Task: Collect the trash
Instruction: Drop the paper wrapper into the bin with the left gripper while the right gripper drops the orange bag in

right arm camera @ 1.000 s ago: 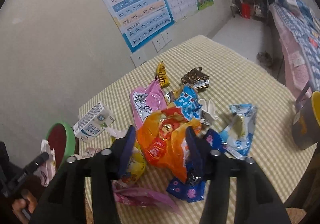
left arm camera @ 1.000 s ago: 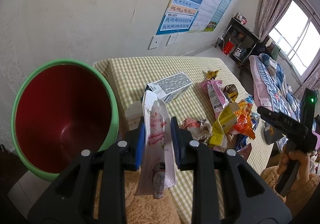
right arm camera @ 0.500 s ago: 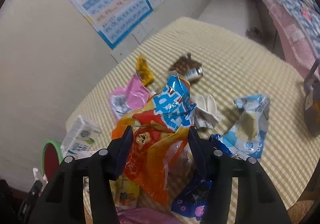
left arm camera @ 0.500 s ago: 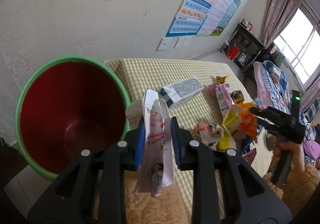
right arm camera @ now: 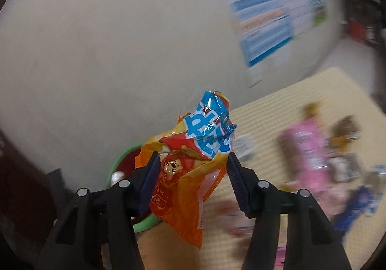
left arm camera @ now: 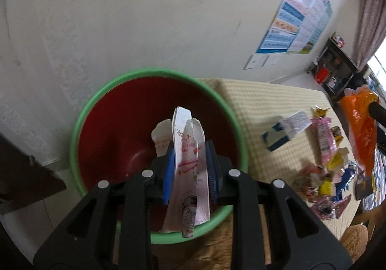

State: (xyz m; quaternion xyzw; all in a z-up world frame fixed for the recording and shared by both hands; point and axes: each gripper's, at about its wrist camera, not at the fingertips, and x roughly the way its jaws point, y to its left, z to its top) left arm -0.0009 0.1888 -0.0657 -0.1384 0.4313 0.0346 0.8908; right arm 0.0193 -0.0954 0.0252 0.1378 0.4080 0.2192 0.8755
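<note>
**Q:** The bin, and what's in it?

**Me:** Green-rimmed bin (left arm camera: 158,154), red inside, against the wall beside the end of the checked surface (left arm camera: 270,111). A white cup-like scrap (left arm camera: 161,137) shows over the bin's interior; whether it lies inside, I cannot tell.

**Q:** Your claws?

**Me:** Left claw (left arm camera: 190,168) narrow, clamped on a white-and-pink wrapper (left arm camera: 189,173), held upright directly over the bin's mouth. Right claw (right arm camera: 193,180) wider, gripping an orange snack bag (right arm camera: 190,173) with a blue top; it hangs above the surface, to the right of the bin, clear of the rim.

**Q:** The surface, the room?

**Me:** Right of the bin: a blue-and-white carton (left arm camera: 284,130), a pink packet (left arm camera: 325,139), then a heap of mixed wrappers (left arm camera: 325,183). Wall charts (left arm camera: 296,16) above the bin's far side. Right-wrist view badly blurred.
</note>
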